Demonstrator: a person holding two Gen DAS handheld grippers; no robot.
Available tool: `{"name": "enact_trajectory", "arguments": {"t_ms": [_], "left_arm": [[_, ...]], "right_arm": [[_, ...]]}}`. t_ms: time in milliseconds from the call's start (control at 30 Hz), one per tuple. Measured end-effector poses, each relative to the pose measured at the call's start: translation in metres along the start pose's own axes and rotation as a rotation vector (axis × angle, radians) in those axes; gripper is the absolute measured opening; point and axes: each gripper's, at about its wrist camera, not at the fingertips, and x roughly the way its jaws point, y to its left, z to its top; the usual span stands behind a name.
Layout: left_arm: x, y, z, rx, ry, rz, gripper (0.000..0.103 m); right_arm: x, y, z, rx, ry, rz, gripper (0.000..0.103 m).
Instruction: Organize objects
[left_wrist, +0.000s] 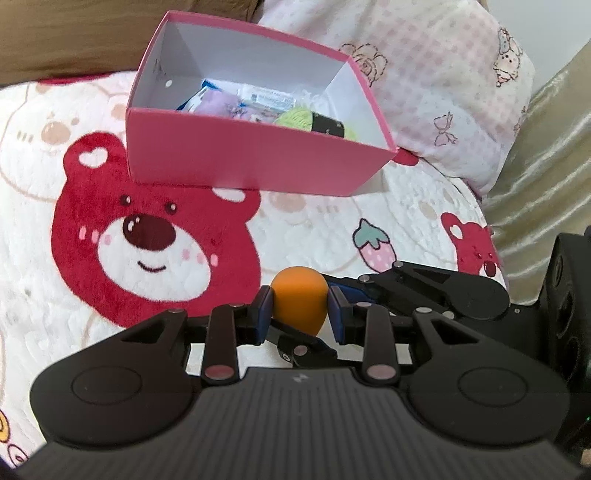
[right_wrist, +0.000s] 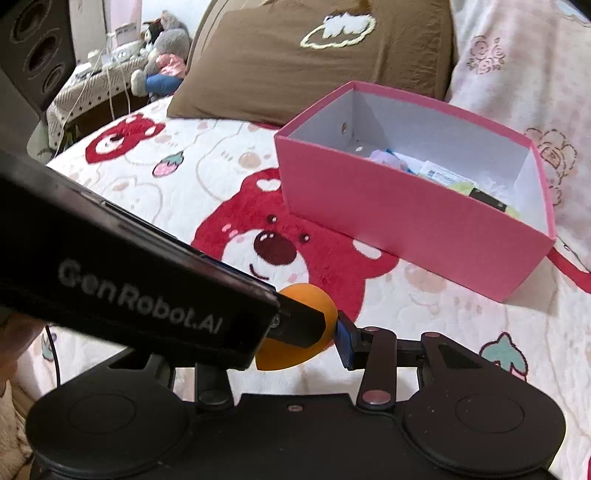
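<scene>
An orange egg-shaped ball (left_wrist: 300, 299) hangs just above the bear-print blanket. My left gripper (left_wrist: 300, 312) is shut on it, a blue pad pressing each side. My right gripper (right_wrist: 299, 347) comes in from the right of the left wrist view and grips the same ball (right_wrist: 295, 295). Its right pad (right_wrist: 345, 345) presses on the ball, while the left gripper's body hides its other finger. An open pink box (left_wrist: 236, 158) stands on the bed beyond both grippers. It holds a purple item, a white packet and green yarn with a black band. In the right wrist view the box (right_wrist: 406, 225) is ahead to the right.
The blanket carries a large red bear print (left_wrist: 147, 243). A pink-checked pillow (left_wrist: 443, 74) lies behind the box and a brown pillow (right_wrist: 295, 62) to its left. Gold fabric (left_wrist: 546, 147) borders the bed's right side. Plush toys (right_wrist: 162, 59) and a black speaker (right_wrist: 37, 48) sit beyond the bed's far left.
</scene>
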Motion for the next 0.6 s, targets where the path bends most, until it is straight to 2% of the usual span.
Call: {"name": "enact_trajectory", "arguments": {"t_ms": [300, 500, 600], "left_arm": [[-0.012, -0.017, 0.011, 0.009, -0.026, -0.014, 0.03], [-0.023, -0.034, 0.02, 0.064, -0.023, -0.003, 0.03], [-0.033, -0.04, 0.026, 0.083, -0.034, -0.03, 0.03]], "right_arm": [[-0.025, -0.011, 0.003, 0.006, -0.053, 0.0, 0.048], [-0.033, -0.022, 0.014, 0.024, -0.072, 0.007, 0.048], [-0.041, -0.024, 0.019, 0.038, -0.075, 0.02, 0.048]]}}
